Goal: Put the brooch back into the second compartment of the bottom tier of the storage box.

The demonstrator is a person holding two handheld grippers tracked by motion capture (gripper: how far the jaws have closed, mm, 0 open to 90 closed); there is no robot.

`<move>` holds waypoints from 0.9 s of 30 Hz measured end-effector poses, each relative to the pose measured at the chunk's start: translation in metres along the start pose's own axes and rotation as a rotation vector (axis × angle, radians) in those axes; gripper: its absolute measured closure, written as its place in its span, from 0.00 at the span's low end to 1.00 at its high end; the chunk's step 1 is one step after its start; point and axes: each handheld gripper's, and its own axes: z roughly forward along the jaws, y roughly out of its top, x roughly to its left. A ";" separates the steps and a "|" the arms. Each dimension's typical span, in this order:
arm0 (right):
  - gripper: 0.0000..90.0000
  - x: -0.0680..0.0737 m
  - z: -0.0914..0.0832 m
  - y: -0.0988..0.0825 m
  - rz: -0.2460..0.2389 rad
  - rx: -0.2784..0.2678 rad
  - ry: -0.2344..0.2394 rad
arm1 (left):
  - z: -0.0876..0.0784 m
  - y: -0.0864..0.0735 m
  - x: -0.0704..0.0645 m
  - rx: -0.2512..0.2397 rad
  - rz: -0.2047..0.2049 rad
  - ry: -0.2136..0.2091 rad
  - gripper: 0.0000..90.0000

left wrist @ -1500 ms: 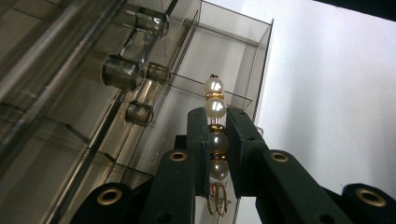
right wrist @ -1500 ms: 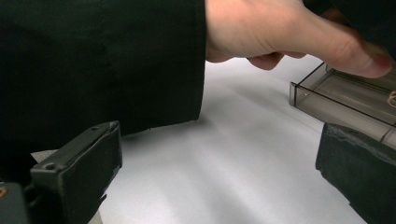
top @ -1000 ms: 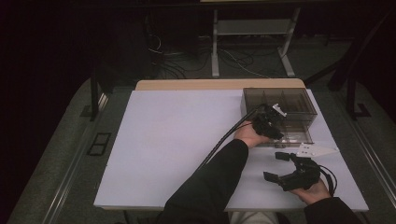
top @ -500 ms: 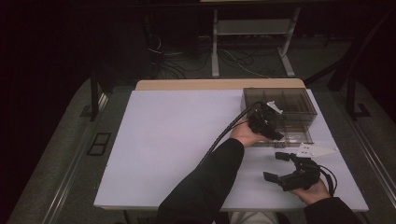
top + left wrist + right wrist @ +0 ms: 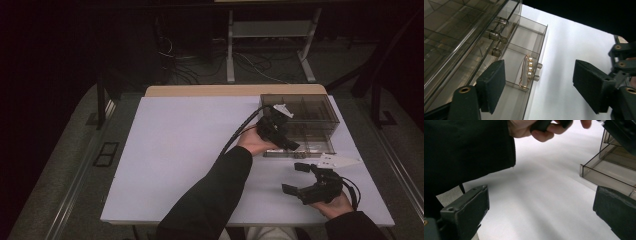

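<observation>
- At the table's 2 o'clock corner, high view: the clear drawer box (image 5: 300,120) stands with its lower drawer (image 5: 524,75) pulled out toward me, and the left gripper (image 5: 282,132) hovers over the drawer's open front.
- Change noted: the left gripper's jaws have just been opening. In the left gripper view the two black pads (image 5: 492,86) now stand spread, with nothing between them.
- The pearl pin (image 5: 527,71) lies flat on the drawer floor, in the compartment just behind the front wall, at about 11 o'clock from the gap between the pads (gold wire, four pearls as far as I can count).
- Compared with the frame a second back, the left hand sits slightly higher and farther from the drawer.
- My reading: the pin is released and stowed; closing the drawer looks like what is left.
- Right gripper (image 5: 305,180), at 5 o'clock near the table edge: jaws apart, empty, idle on the white table cover (image 5: 175,150).
</observation>
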 end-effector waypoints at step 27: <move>0.00 -0.001 0.002 0.000 -0.002 0.005 -0.005 | -0.054 -0.018 -0.010 -0.001 -0.009 0.071 0.00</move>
